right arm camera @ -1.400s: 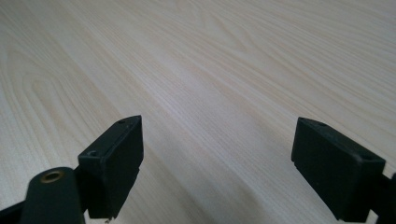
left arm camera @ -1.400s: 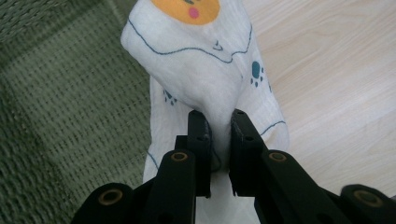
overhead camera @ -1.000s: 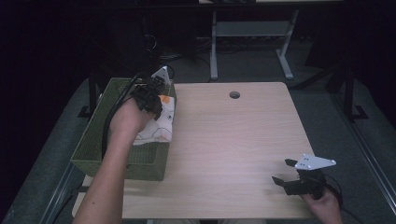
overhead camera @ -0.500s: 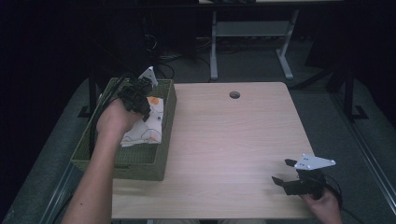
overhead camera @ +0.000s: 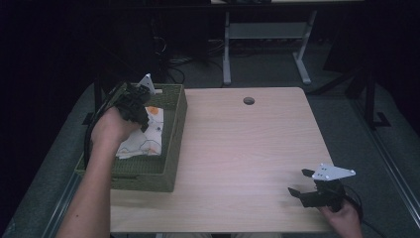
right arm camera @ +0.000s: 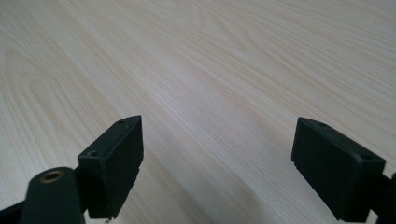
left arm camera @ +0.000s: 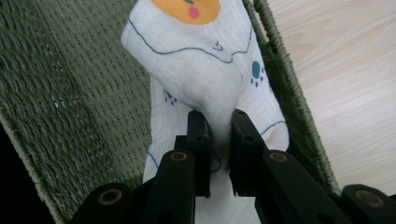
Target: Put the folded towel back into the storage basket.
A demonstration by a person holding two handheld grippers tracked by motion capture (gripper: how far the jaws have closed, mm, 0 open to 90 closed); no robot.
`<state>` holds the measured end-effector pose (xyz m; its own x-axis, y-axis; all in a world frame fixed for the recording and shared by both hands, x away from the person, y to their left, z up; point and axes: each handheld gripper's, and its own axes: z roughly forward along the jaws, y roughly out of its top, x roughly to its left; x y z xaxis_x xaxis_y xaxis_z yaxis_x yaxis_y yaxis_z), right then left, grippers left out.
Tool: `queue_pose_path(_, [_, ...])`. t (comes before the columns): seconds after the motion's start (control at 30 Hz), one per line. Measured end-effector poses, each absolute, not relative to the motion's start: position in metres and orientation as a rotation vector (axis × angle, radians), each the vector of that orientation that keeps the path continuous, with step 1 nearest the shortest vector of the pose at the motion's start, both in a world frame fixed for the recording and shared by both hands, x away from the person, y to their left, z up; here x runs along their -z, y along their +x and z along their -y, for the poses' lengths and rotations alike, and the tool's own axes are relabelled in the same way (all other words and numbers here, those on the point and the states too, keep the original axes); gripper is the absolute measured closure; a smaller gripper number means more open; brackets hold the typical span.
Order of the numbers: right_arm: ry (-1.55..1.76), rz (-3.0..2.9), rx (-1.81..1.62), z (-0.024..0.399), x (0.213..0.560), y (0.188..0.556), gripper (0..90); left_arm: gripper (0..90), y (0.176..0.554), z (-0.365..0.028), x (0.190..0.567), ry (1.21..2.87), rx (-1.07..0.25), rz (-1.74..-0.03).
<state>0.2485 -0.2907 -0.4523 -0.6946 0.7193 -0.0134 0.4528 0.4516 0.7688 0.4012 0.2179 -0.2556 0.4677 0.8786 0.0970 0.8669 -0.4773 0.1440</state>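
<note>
Black jaws of the left gripper (left arm camera: 219,140) are pinched almost together on a fold of white printed cloth (left arm camera: 205,70), the fabric squeezed into the thin gap between the pads. From the pinch the cloth runs away from the jaws, up that gripper's own view, and ends in an orange patch with a pink dot; blue outlines and small blue paw prints mark the white. Green woven walls of a basket (left arm camera: 70,93) stand on both sides of it, and pale wood grain shows beyond one wall.

From the high view the left gripper (overhead camera: 134,101) sits over the basket (overhead camera: 173,144), which stands at the counter's left edge. There the cloth (overhead camera: 146,139) lies inside the basket, its long axis roughly from the near edge toward the far edge, with the orange patch at the far end.

At the near right corner of the counter (overhead camera: 247,148), the right gripper (overhead camera: 302,183) is held low with its jaws wide apart and nothing between them. Its own view shows bare wood grain (right arm camera: 210,70) in the gap. A round hole (overhead camera: 248,100) lies near the far edge.
</note>
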Motion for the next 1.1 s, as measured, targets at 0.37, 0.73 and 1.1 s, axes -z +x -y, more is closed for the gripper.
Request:
queue_pose_path(0.37, [1.003,-2.369,-1.099,0.29,0.453,0.249,16.5,80.6,0.404,-0.231,0.272,2.626,-0.22,-1.588])
queue_pose_path(0.73, [1.0,-2.371,-1.094,0.29,0.454,0.25,16.5,80.7,0.408,-0.242,0.288,2.623,-0.186,-1.605])
queue_pose_path(1.1, [1.008,-2.371,-1.092,0.289,0.454,0.25,16.4,80.7,0.412,-0.247,0.298,2.628,-0.172,-1.585])
